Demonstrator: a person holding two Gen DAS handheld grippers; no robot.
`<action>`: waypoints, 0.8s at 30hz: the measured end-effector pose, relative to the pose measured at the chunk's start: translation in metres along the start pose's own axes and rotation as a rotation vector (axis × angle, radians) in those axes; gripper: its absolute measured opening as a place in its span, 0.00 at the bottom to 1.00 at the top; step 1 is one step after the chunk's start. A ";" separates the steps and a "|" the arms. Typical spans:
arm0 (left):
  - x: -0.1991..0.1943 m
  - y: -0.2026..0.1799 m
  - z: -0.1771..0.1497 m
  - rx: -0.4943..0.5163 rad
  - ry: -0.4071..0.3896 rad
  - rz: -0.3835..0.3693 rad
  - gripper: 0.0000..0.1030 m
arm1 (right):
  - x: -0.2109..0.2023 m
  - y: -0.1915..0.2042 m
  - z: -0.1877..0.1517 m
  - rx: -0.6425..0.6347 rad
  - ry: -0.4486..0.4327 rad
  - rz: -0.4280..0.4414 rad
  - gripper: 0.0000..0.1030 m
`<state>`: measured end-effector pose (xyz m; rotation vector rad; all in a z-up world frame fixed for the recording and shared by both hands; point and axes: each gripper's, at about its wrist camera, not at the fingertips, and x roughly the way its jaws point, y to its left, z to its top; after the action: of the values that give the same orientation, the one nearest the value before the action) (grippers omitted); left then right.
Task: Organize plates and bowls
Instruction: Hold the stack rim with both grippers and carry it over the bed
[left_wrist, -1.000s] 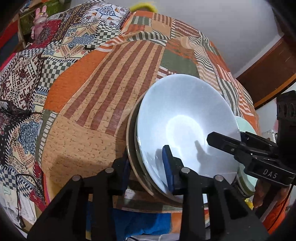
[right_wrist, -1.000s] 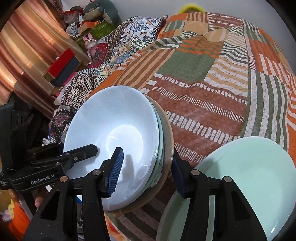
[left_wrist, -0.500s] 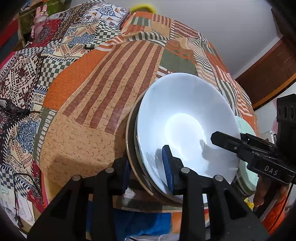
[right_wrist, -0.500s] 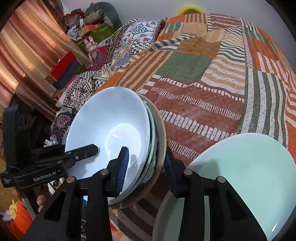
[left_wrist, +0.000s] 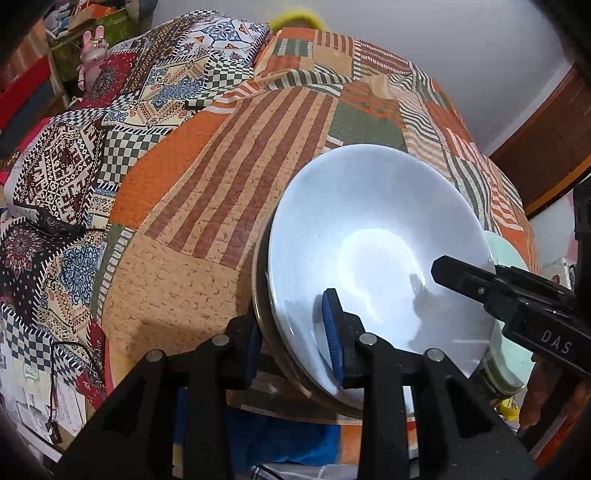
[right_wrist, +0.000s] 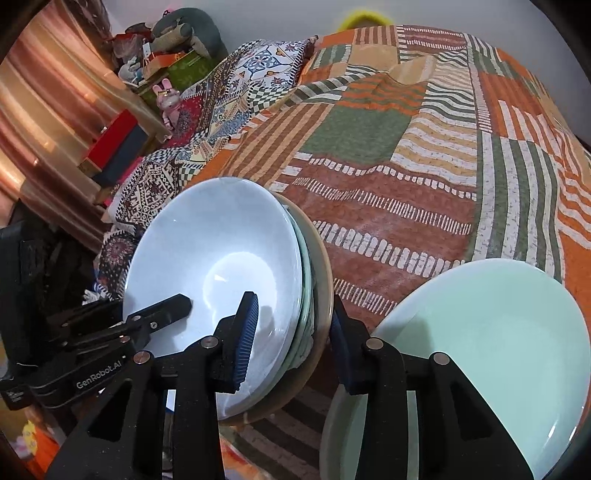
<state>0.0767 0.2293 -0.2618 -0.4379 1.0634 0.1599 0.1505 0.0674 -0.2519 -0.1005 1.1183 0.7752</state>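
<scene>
A stack of dishes, a white bowl (left_wrist: 376, 251) on top of a tan plate (left_wrist: 260, 295), is tilted above the patchwork bedspread (left_wrist: 192, 184). My left gripper (left_wrist: 293, 332) is shut on the stack's near left rim. My right gripper (right_wrist: 291, 339) straddles the opposite rim of the same stack (right_wrist: 221, 266), one pad inside the white bowl and one under the tan plate (right_wrist: 321, 288), and grips it. A pale green plate (right_wrist: 491, 339) lies on the bed to the right; it also shows in the left wrist view (left_wrist: 509, 258).
A patterned pillow (right_wrist: 258, 70) lies at the head of the bed. A shelf with toys and a pink rabbit figure (right_wrist: 168, 98) stands at the far left by the curtain (right_wrist: 44, 110). A white wall is behind.
The right gripper's jaws have narrowed onto the stack's rim. The stack has tipped a little and both grippers have shifted slightly with it.
</scene>
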 end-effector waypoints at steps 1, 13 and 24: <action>-0.002 -0.001 0.000 0.000 -0.004 0.000 0.30 | -0.002 0.001 0.000 -0.005 -0.005 -0.003 0.33; -0.057 -0.027 0.012 0.034 -0.123 -0.022 0.30 | -0.050 0.005 0.003 -0.013 -0.120 0.021 0.33; -0.091 -0.065 0.009 0.097 -0.179 -0.053 0.30 | -0.098 -0.004 -0.005 -0.004 -0.221 0.027 0.33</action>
<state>0.0617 0.1818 -0.1618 -0.3563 0.8788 0.0982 0.1280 0.0124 -0.1735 -0.0030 0.9102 0.7930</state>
